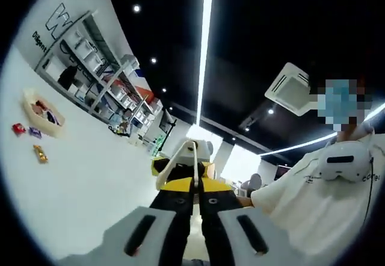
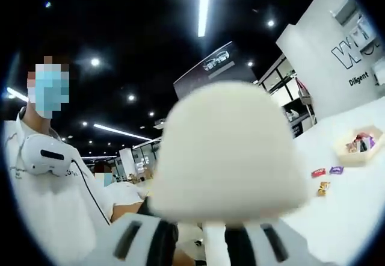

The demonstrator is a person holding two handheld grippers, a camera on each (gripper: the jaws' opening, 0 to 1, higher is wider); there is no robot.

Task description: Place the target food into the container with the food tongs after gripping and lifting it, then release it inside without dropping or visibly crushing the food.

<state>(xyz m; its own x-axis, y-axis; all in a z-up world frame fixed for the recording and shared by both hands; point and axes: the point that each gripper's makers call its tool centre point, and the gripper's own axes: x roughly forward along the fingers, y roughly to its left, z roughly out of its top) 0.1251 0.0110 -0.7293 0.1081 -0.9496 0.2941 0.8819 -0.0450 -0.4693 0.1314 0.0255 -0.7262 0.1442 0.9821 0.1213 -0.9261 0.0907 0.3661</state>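
— How far along were you?

— Barely begun, I judged. The wrapped sweets (image 1: 35,132) lay on the tabletop (image 1: 90,182) just beside the container (image 1: 42,112). My left gripper (image 1: 194,218) had its jaws drawn close. A blurred white lump (image 2: 228,151) hid those of my right gripper (image 2: 201,242), so I couldn't tell.
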